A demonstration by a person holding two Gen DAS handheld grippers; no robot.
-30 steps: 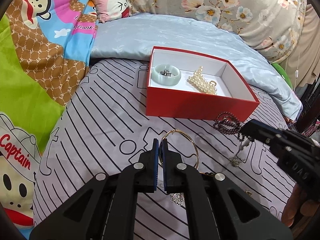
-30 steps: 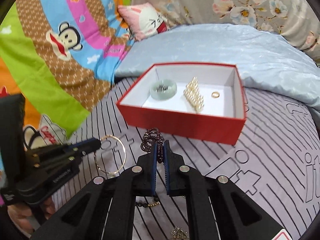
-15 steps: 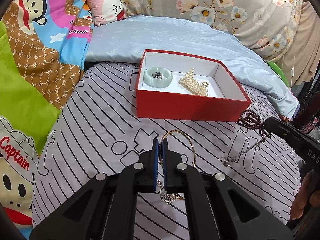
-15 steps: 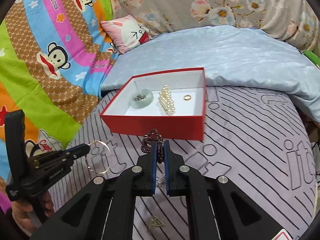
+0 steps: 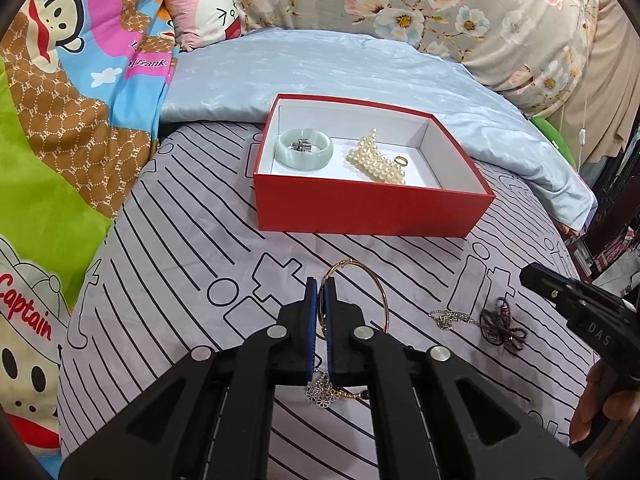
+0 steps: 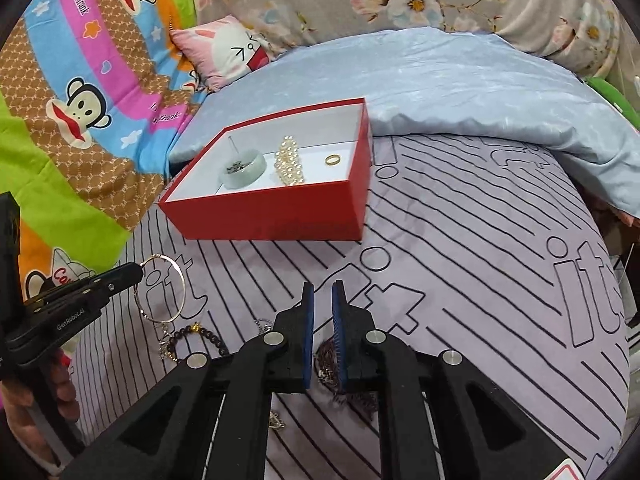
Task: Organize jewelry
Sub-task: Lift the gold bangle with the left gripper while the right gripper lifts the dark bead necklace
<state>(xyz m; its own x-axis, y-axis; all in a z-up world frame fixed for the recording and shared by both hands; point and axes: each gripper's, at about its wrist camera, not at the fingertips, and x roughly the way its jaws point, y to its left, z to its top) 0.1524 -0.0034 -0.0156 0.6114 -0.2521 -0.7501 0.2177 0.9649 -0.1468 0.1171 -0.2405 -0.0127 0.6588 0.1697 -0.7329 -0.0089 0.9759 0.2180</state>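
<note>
One red box point(image 5: 372, 208) holds one jade bangle point(image 5: 306, 154), one pearl piece point(image 5: 378, 162) and one gold ring point(image 5: 401, 161).

Striped lilac bed point(image 5: 168, 264): bearing red box point(image 5: 360, 208), dark bead bracelet point(image 5: 500, 326), silver chain point(image 5: 452, 316), blue quilt point(image 5: 320, 64) behind.

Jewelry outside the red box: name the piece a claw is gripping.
The thin gold hoop bangle, pinched in the left claw; the dark beaded bracelet lies loose on the sheet.

This is looking like a home bedroom: a striped lilac bedsheet point(image 5: 168, 280) is covering the bed, with a pale blue quilt point(image 5: 320, 68) lying along its far edge. A cartoon-monkey blanket point(image 5: 60, 92) is spreading over the left edge (a pink bunny pillow point(image 5: 204, 8) is sitting at the far left corner), and floral bedding point(image 5: 460, 8) is piling up behind.
</note>
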